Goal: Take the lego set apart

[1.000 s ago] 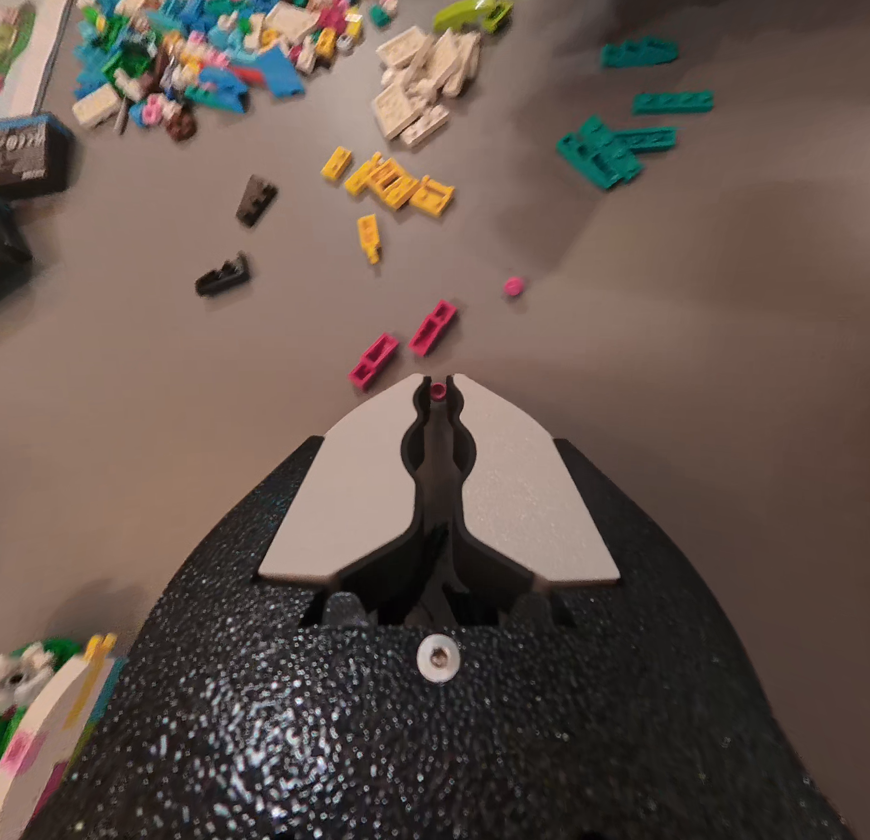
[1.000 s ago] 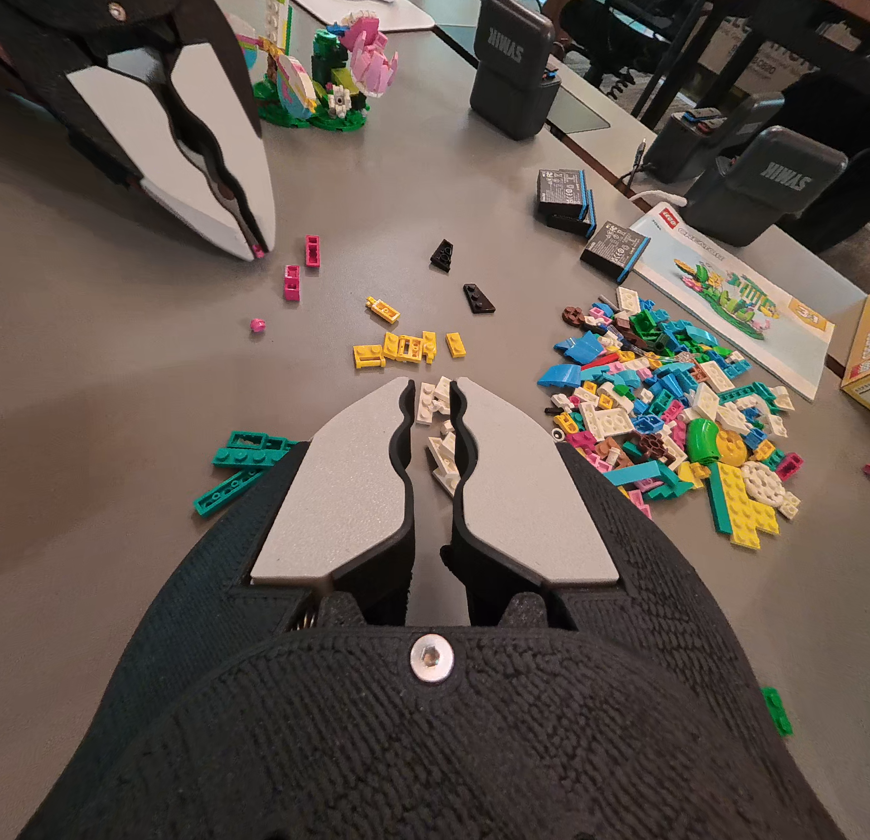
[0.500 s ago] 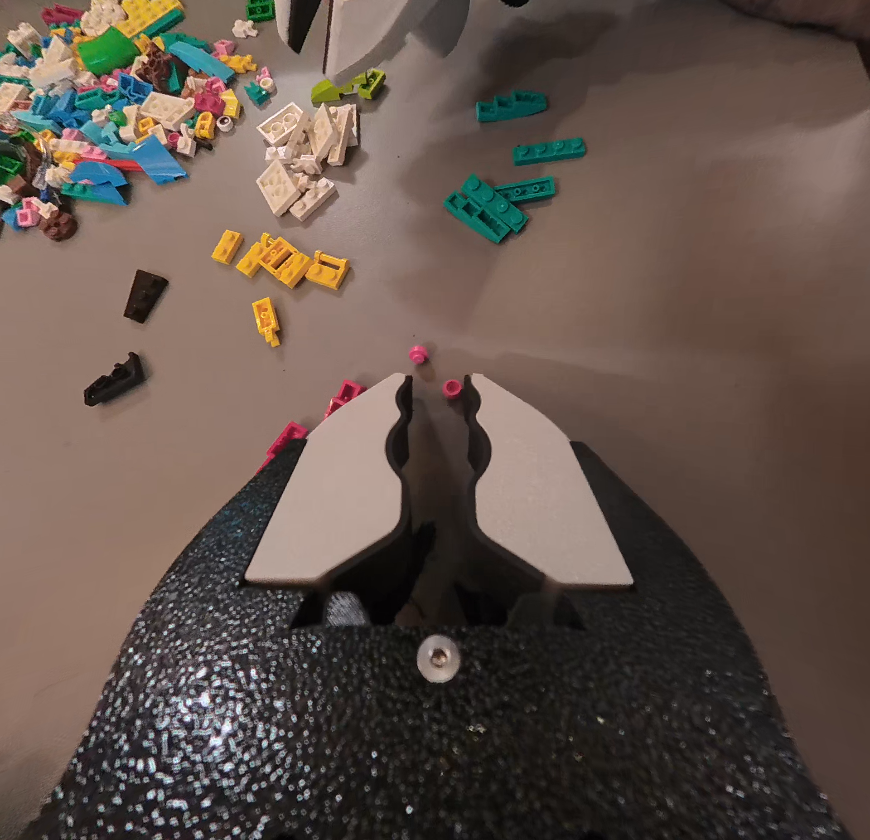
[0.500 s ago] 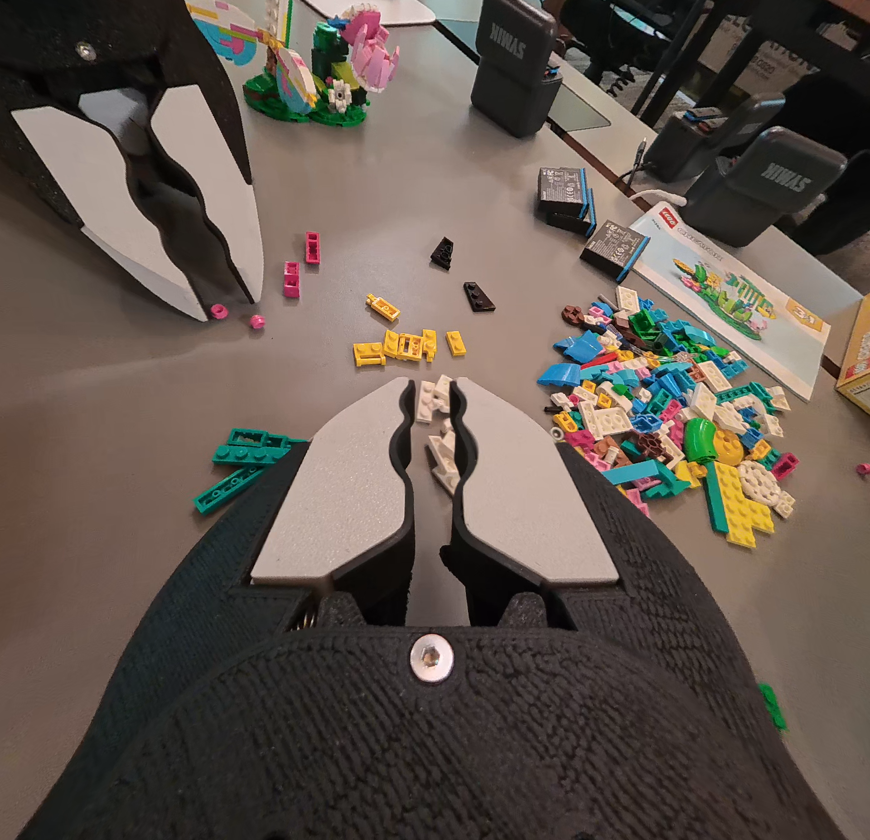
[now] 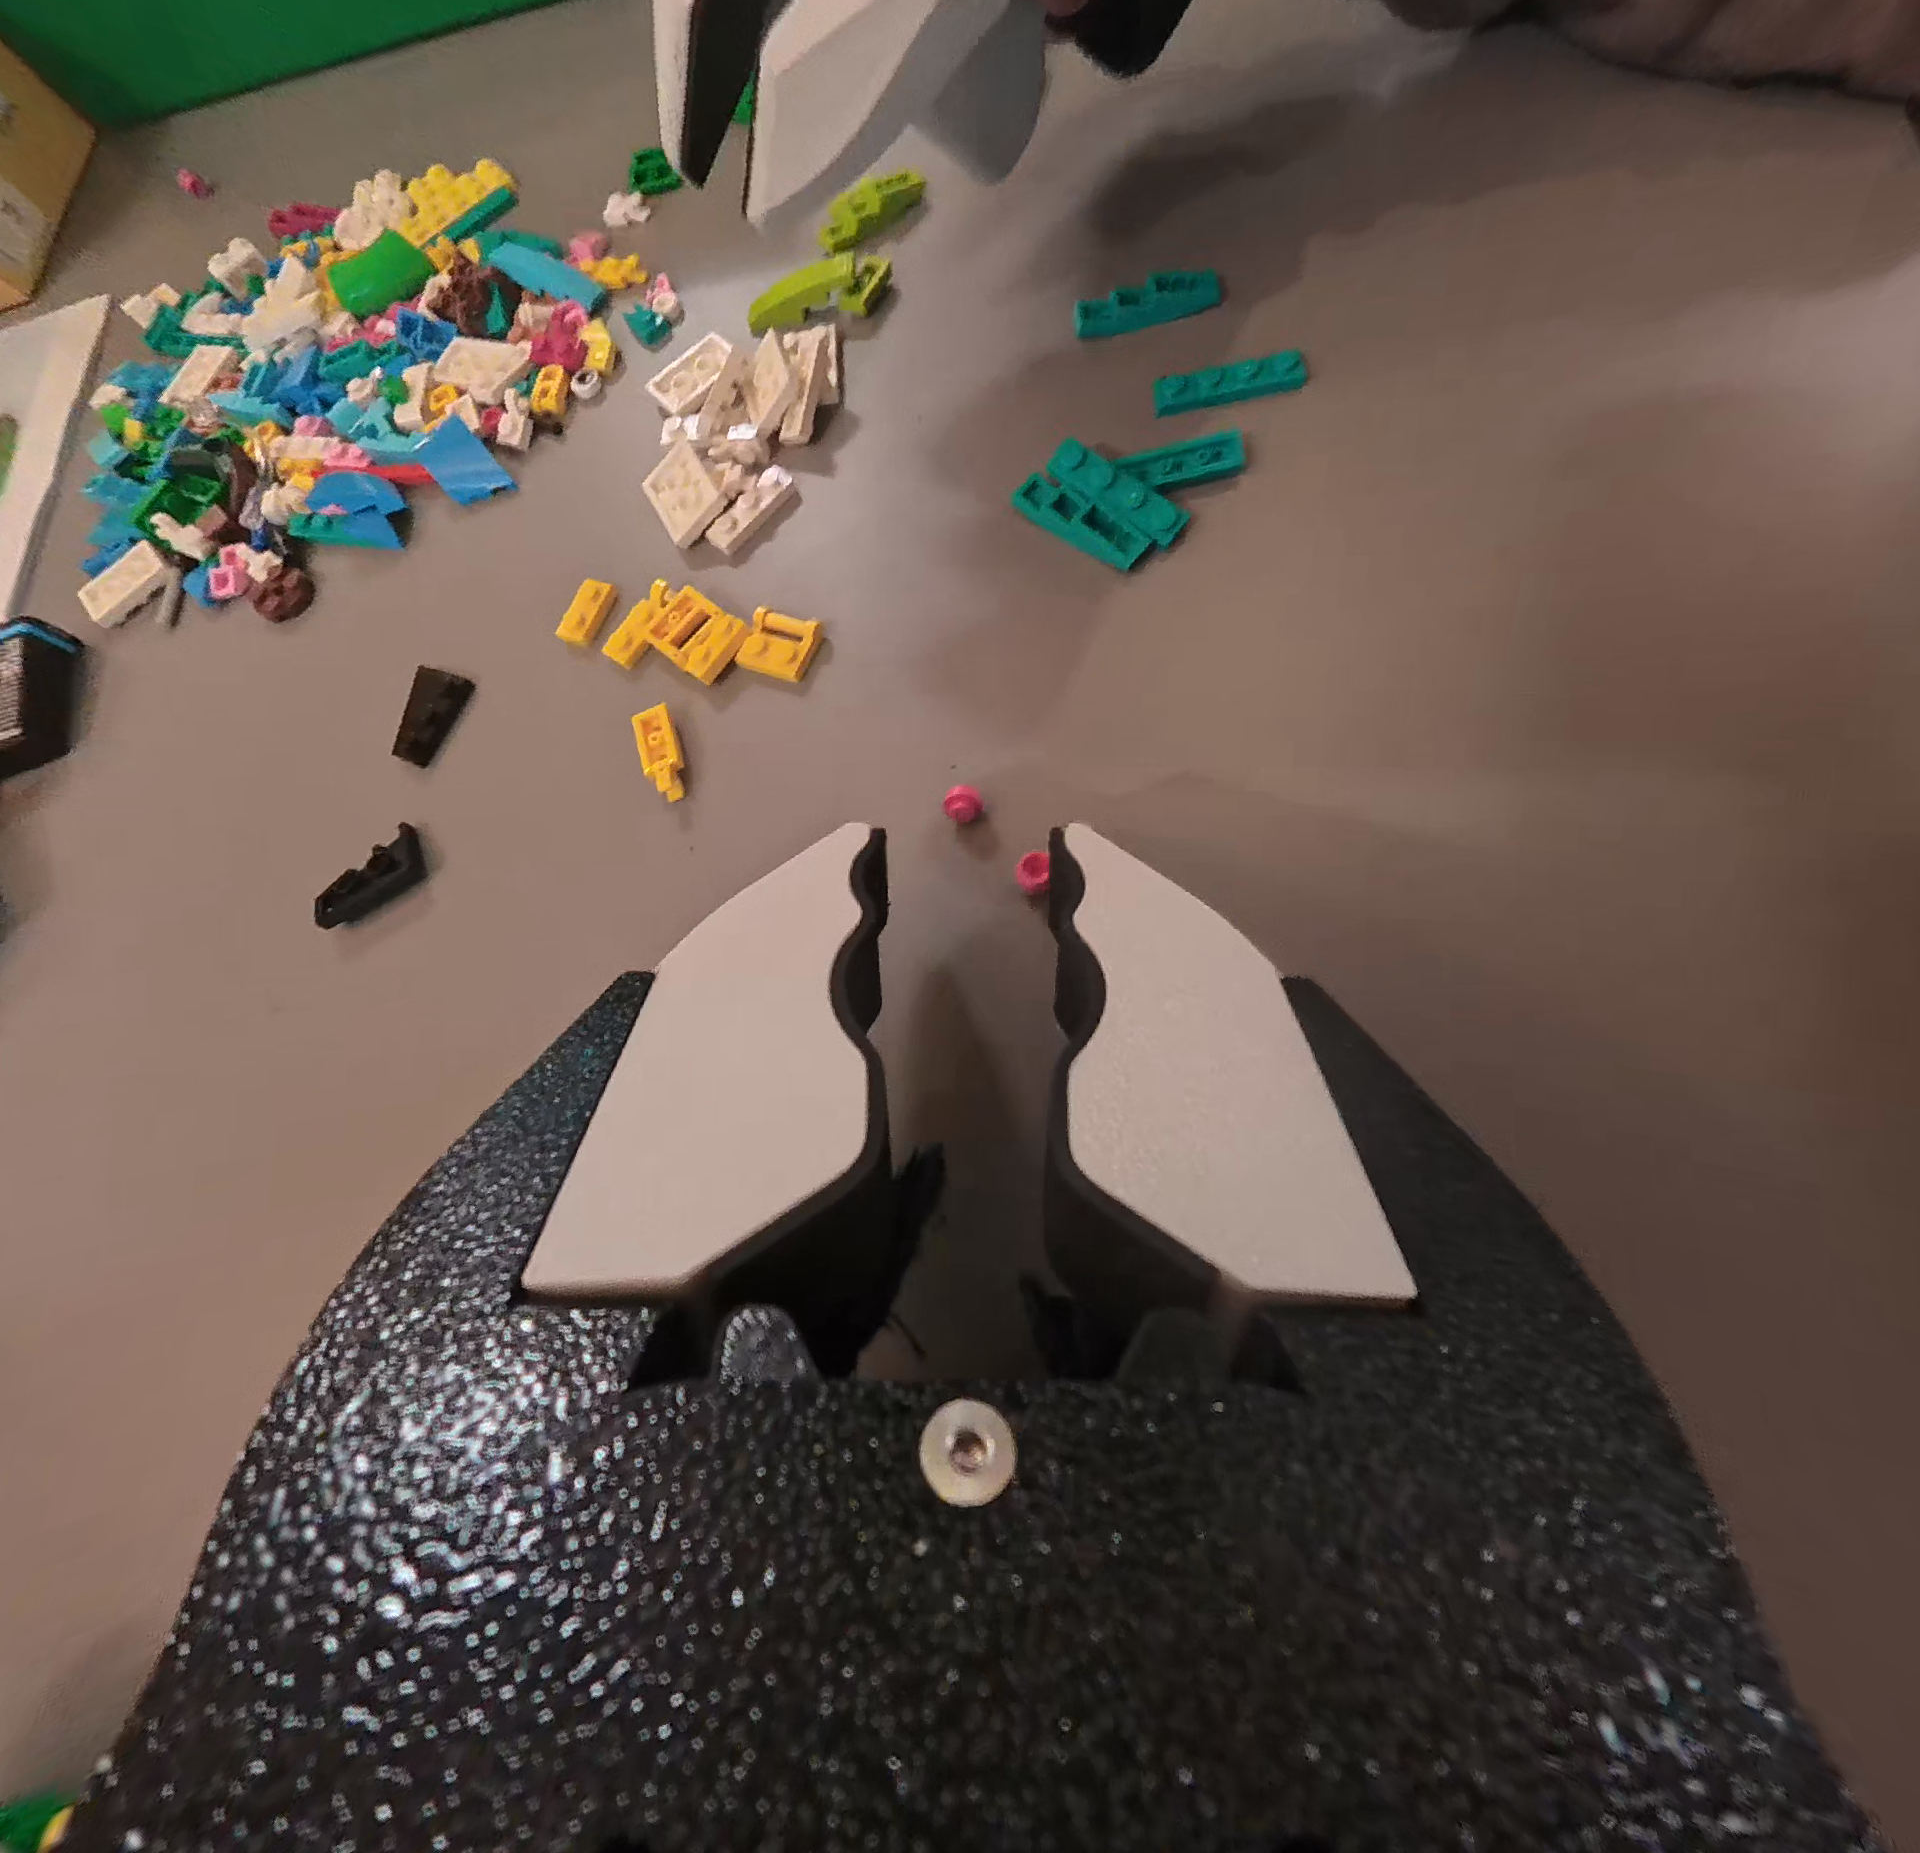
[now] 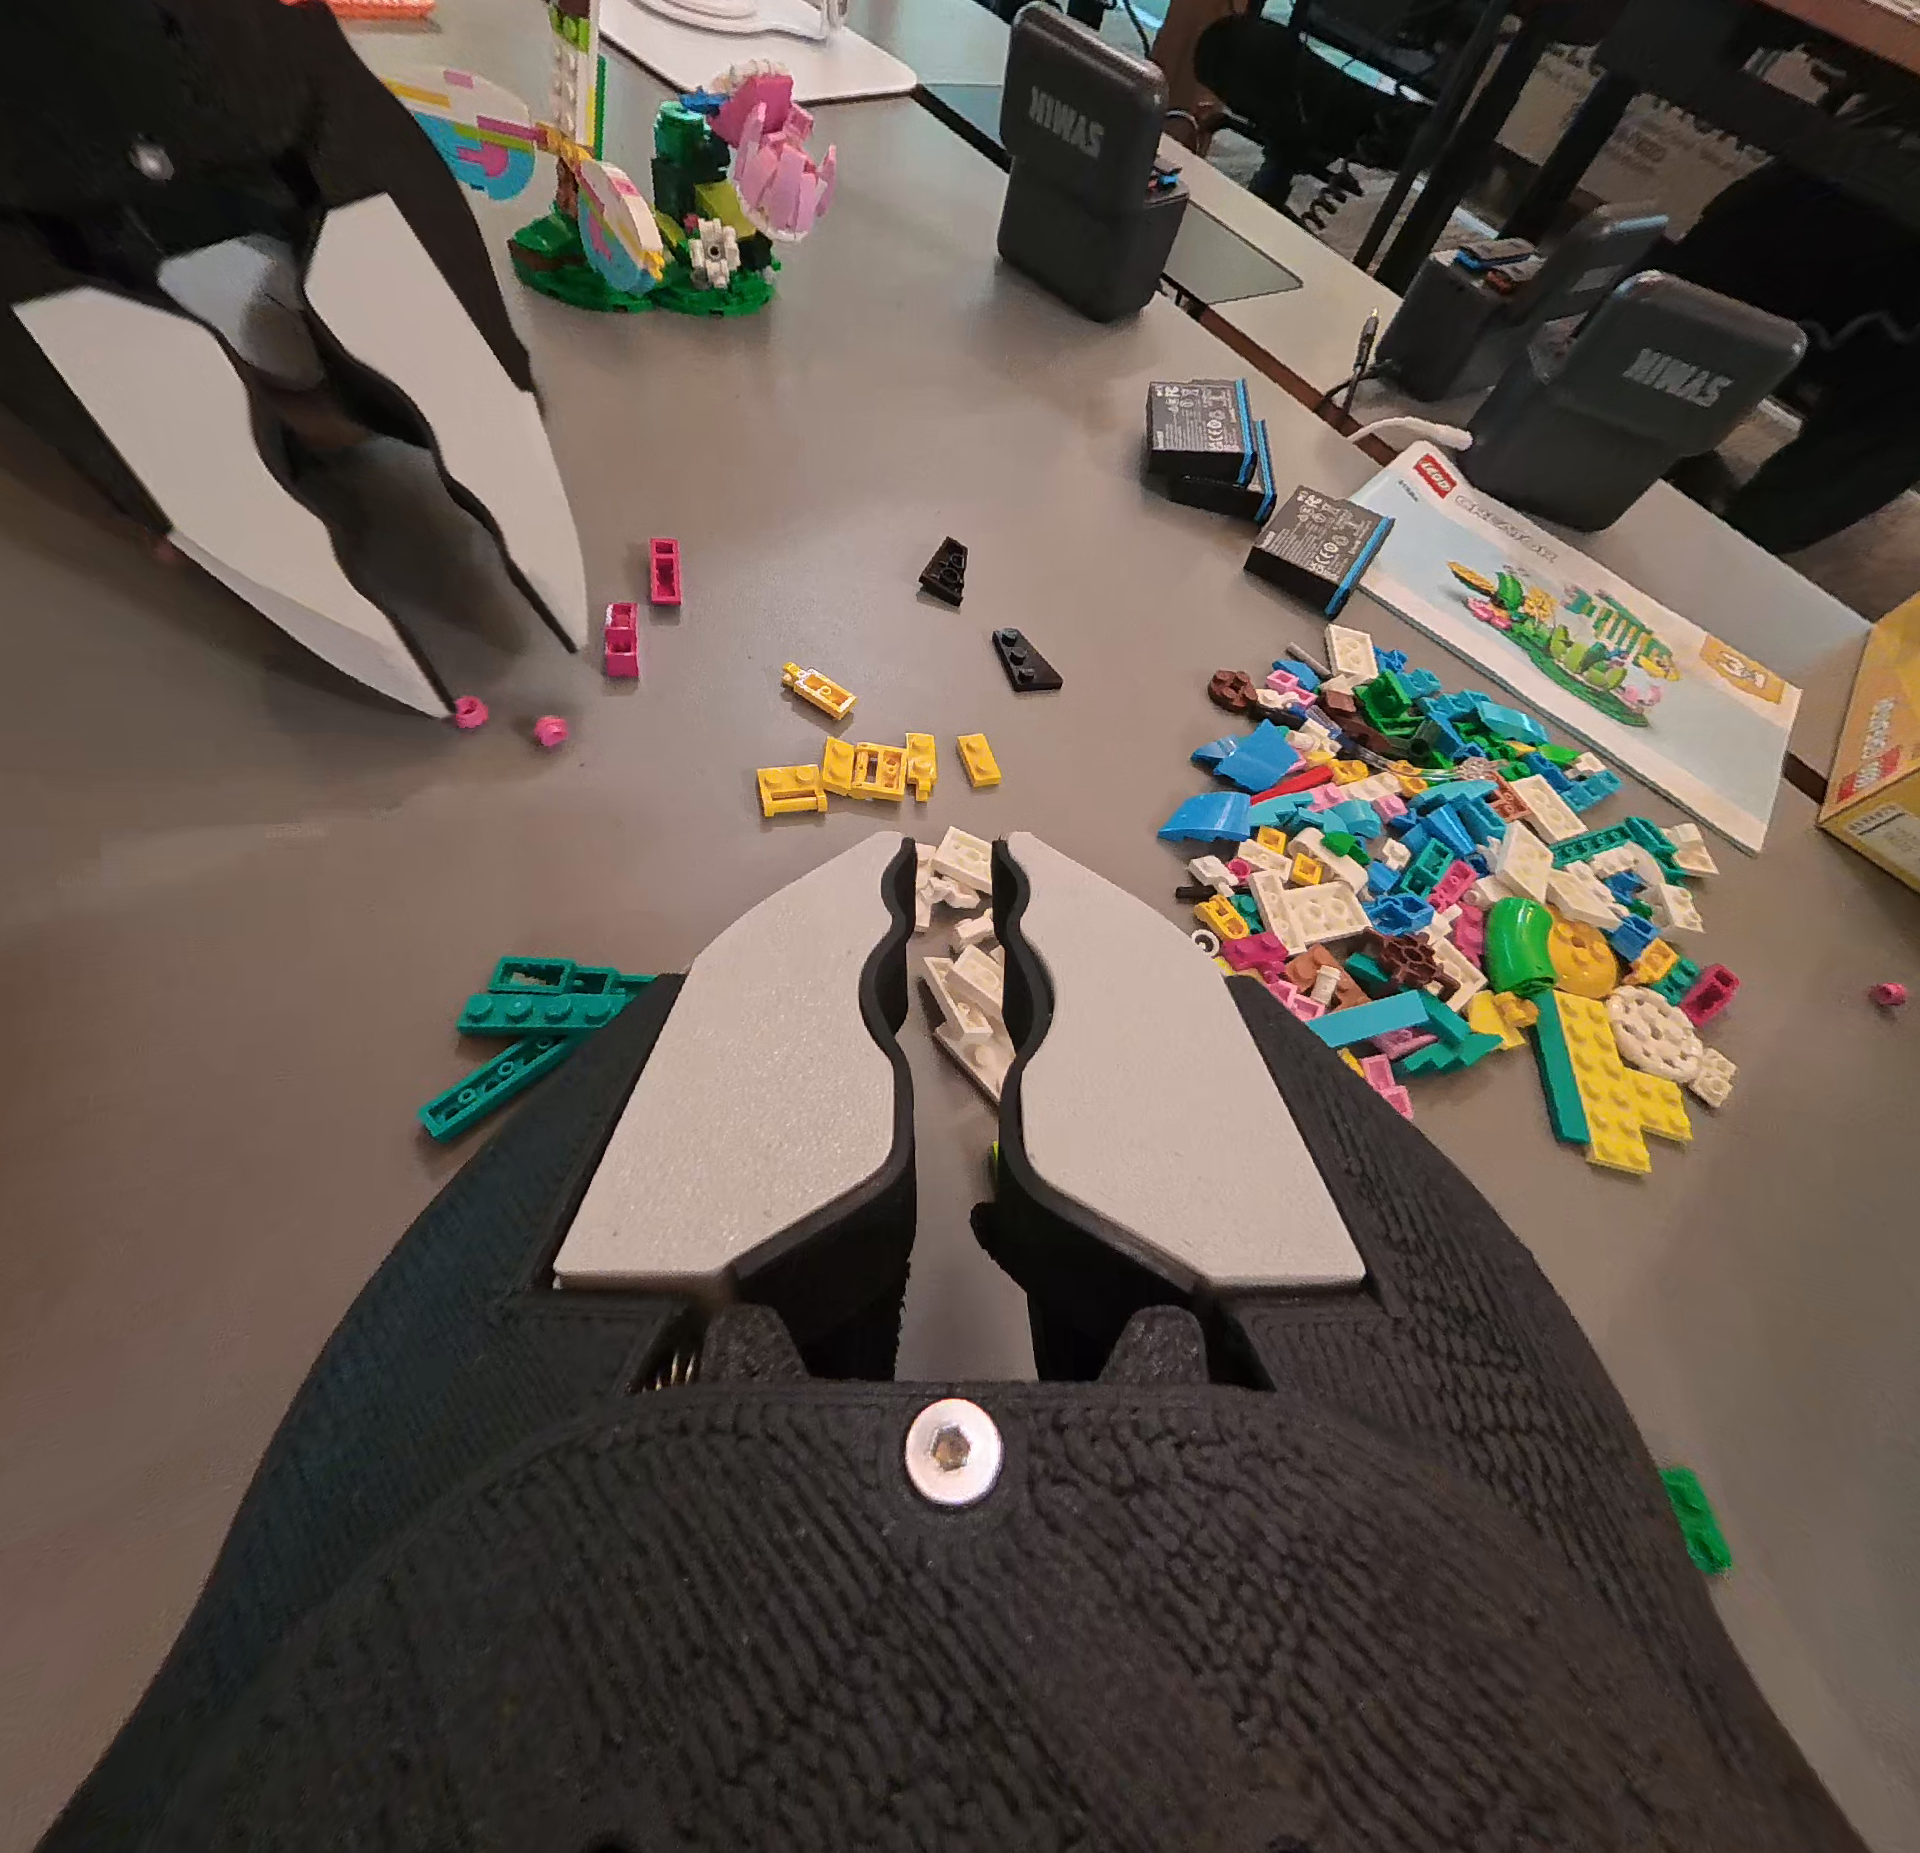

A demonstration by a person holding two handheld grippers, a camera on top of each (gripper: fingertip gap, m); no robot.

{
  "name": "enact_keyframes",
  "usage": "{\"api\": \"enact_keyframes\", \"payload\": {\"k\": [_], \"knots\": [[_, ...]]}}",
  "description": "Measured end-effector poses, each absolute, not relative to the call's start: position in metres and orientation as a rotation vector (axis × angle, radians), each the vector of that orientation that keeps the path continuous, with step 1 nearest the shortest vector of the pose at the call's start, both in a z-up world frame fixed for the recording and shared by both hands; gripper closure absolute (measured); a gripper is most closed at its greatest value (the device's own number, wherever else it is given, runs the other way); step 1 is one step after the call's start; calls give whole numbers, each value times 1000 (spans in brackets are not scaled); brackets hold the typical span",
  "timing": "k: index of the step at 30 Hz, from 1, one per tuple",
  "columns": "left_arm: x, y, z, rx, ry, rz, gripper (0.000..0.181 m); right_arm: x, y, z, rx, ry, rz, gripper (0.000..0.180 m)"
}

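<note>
My left gripper (image 5: pixel 968 847) is open and empty, low over the grey table (image 5: pixel 1507 764). Two small pink round studs lie at its tips, one (image 5: pixel 963 804) just ahead and one (image 5: pixel 1032 870) against the right finger. In the right wrist view the left gripper (image 6: pixel 509 676) shows at upper left, over the same studs (image 6: pixel 470 711). The built lego flower set (image 6: pixel 665 214) stands behind it. My right gripper (image 6: pixel 953 853) is narrowly open and empty above a heap of white pieces (image 6: pixel 961 930). It shows at the top of the left wrist view (image 5: pixel 727 193).
Sorted groups lie on the table: yellow pieces (image 6: pixel 883 764), teal plates (image 6: pixel 530 1014), two magenta bricks (image 6: pixel 665 569), black pieces (image 6: pixel 1027 657), and a large mixed pile (image 6: pixel 1455 889). An instruction booklet (image 6: pixel 1579 640), black battery packs (image 6: pixel 1205 432) and grey chargers (image 6: pixel 1081 172) sit at the far right. The left gripper's tips are roughly 12 cm from the right gripper's.
My left gripper has opened and let go of the pink stud, which now lies on the table next to the other one. The right gripper has not moved.
</note>
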State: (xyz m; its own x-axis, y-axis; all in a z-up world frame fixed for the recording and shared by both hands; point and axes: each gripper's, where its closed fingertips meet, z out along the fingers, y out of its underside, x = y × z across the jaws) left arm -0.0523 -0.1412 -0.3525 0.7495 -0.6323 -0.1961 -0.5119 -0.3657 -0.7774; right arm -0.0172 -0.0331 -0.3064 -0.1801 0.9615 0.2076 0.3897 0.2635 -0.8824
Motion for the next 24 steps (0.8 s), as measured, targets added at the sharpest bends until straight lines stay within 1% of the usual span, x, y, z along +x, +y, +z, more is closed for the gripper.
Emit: {"api": "enact_keyframes", "payload": {"k": [1, 4, 10, 12, 19, 24], "knots": [[-56, -141, -358, -2058, 880, -128, 150, -17, -33, -307, -1250, -1723, 887, 167], [-51, -142, -347, -1997, 859, -147, 151, -17, -32, -308, -1257, -1721, 889, 167], [-49, -144, -353, -2029, 876, -104, 147, -17, -33, -309, -1262, -1726, 885, 167], [-44, -147, -342, -1972, 878, -69, 148, -17, -31, -309, -1263, -1721, 881, 167], [-45, -148, -291, -1528, 850, 328, 159, -16, -13, -300, -1265, -1613, 816, 167], [-75, -144, -271, -1454, 630, 258, 162, -13, 9, -286, -1242, -1476, 723, 167]]}}
